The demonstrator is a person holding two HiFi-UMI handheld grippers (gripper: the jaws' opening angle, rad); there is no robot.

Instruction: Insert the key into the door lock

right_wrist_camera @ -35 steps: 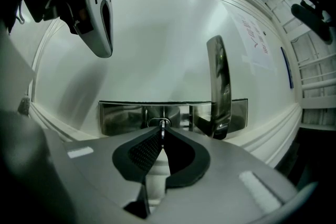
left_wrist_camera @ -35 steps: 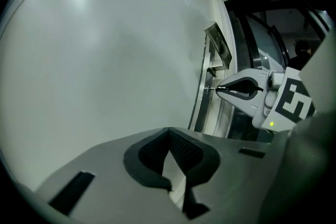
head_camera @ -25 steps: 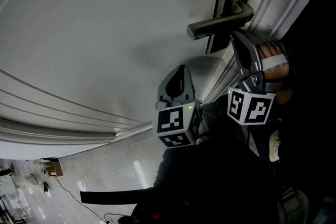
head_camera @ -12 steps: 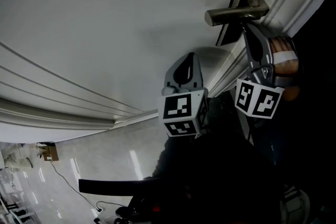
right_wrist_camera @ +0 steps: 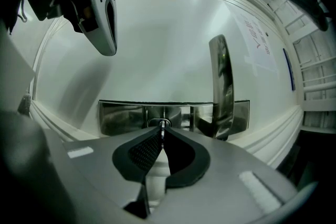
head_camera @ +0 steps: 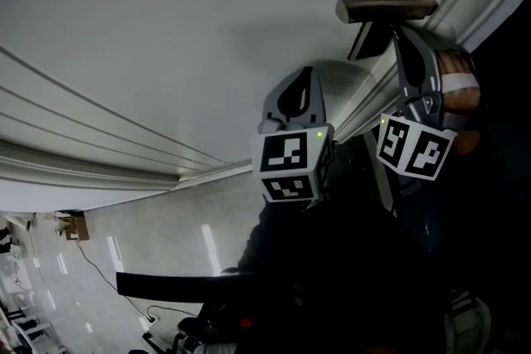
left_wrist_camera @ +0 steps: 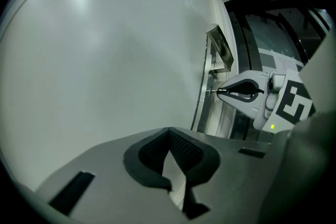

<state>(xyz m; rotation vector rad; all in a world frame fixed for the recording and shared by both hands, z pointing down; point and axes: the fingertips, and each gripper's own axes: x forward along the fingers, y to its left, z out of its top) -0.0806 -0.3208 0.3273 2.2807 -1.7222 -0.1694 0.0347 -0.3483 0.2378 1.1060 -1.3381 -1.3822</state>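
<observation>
Handle (head_camera: 386, 8) and both grippers have drifted toward the head view's upper right. Right gripper (head_camera: 408, 54) pinches the key (right_wrist_camera: 163, 132) edge-on, tip at the lock (right_wrist_camera: 156, 123), probably lined up for insertion. Left gripper (left_wrist_camera: 169, 136) hangs mid-frame, jaws closed on nothing, likely just keeping clear.

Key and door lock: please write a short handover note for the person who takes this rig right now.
Right gripper: shut on the key, whose tip is at the keyhole of the door lock, beside the door handle.
Left gripper: shut, empty, away from the lock, facing the plain door.
Done: key lined up at the keyhole; how deep it sits cannot be told.
Left: probably push it fully in.
</observation>
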